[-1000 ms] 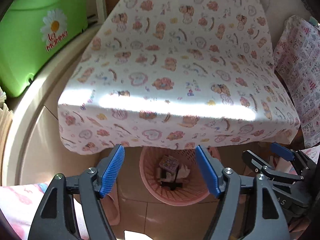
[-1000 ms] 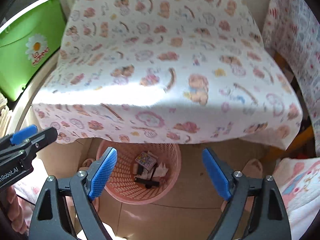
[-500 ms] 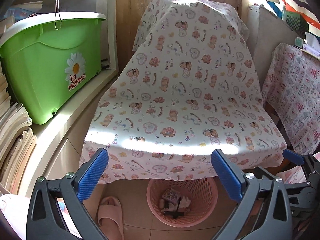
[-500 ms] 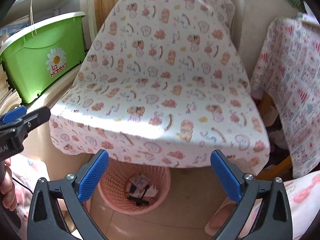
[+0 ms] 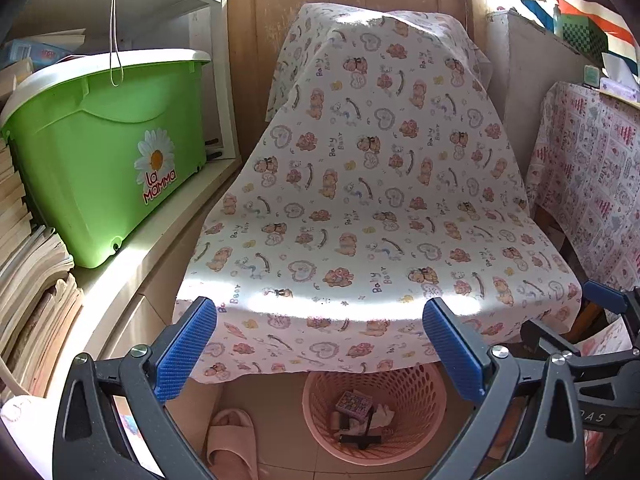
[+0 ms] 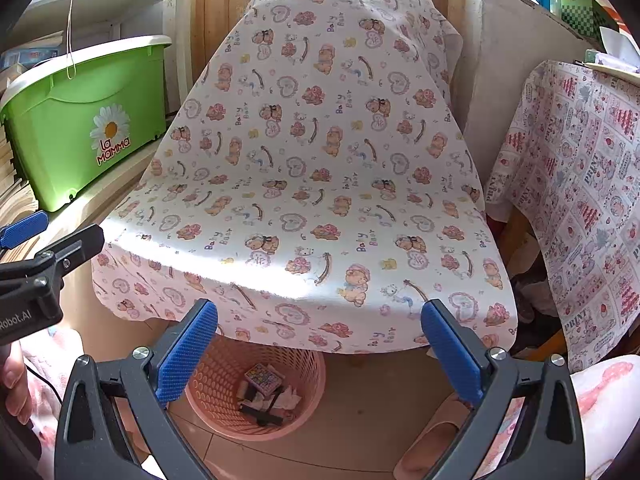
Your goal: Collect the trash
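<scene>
A pink lattice trash basket (image 5: 416,432) (image 6: 224,416) stands on the floor under the front edge of a chair draped in a teddy-bear print cloth (image 5: 372,200) (image 6: 320,176). Inside lie a small colourful box (image 5: 354,402) (image 6: 262,376), crumpled white paper and a black item. My left gripper (image 5: 320,344) hangs above and in front of the basket, open, with nothing between its blue pads. My right gripper (image 6: 320,344) is open and empty too, just right of the basket. Each gripper shows at the edge of the other's view.
A green lidded bin (image 5: 104,152) marked with a daisy sits on a low ledge at left, beside stacked books (image 5: 28,280). Another cloth-covered piece of furniture (image 6: 580,200) stands at right. Pink slippers (image 5: 232,444) (image 6: 432,448) lie on the floor either side of the basket.
Both grippers rose and tilted up, so the basket slid lower in view and the chair back and green bin came in. Both sets of jaws widened.
</scene>
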Demonstrator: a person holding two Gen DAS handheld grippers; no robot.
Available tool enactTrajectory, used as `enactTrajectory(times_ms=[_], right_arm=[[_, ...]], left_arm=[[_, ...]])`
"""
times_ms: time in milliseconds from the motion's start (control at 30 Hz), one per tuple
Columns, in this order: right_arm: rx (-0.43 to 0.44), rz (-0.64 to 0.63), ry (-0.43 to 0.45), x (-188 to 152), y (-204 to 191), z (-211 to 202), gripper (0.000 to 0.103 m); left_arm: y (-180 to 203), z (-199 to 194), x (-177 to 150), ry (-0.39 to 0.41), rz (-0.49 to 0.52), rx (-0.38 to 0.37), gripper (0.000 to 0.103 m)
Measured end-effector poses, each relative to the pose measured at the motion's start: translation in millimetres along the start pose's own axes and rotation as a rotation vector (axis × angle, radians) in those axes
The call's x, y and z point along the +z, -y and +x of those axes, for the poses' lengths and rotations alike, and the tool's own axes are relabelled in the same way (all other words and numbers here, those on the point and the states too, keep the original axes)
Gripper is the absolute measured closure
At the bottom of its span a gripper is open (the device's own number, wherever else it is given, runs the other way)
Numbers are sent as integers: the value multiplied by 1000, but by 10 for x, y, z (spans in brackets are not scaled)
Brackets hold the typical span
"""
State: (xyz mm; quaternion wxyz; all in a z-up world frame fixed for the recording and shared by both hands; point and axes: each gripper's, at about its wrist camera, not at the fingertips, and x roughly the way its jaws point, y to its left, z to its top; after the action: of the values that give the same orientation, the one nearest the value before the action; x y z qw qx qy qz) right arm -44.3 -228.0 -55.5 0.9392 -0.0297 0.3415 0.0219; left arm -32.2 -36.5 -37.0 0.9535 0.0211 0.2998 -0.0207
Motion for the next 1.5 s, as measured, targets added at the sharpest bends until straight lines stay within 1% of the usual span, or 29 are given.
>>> enactTrajectory(times_ms=[100,200,267,433,833,1033,1167,1300,1400,1500], right_arm=[[1,-4,-7,-10,-1,13,0],[9,-5,-10,-7,1,16,0],[8,-5,-6,-5,0,10,0],[10,12,-5,1,25,7,0],[8,19,-5,15,45,2,0],[16,37,-8,21,65,-3,0],[16,39,-8,24,68,-3,0],[15,36,-7,24,70,-3,0],[15,36,-8,25,75,-6,0],[15,40,-9,27,76,-3,0]], left_arm=[[12,5,-18,-4,-1,-8,1],[10,11,-22,-3,0,0,1],[3,27,-24,-17,-6,-14,1],[-17,96,-39,-50,-22,-22,1],[-43,93,-37,-46,-29,-15,1],[-69,118,-44,-60,-42,-23,1],[-84,121,-43,-55,-35,-8,1],[-118,128,-37,-60,-48,-13,1],[-140,129,-33,-59,-49,5,1],[-165,127,-29,-57,-59,8,1]])
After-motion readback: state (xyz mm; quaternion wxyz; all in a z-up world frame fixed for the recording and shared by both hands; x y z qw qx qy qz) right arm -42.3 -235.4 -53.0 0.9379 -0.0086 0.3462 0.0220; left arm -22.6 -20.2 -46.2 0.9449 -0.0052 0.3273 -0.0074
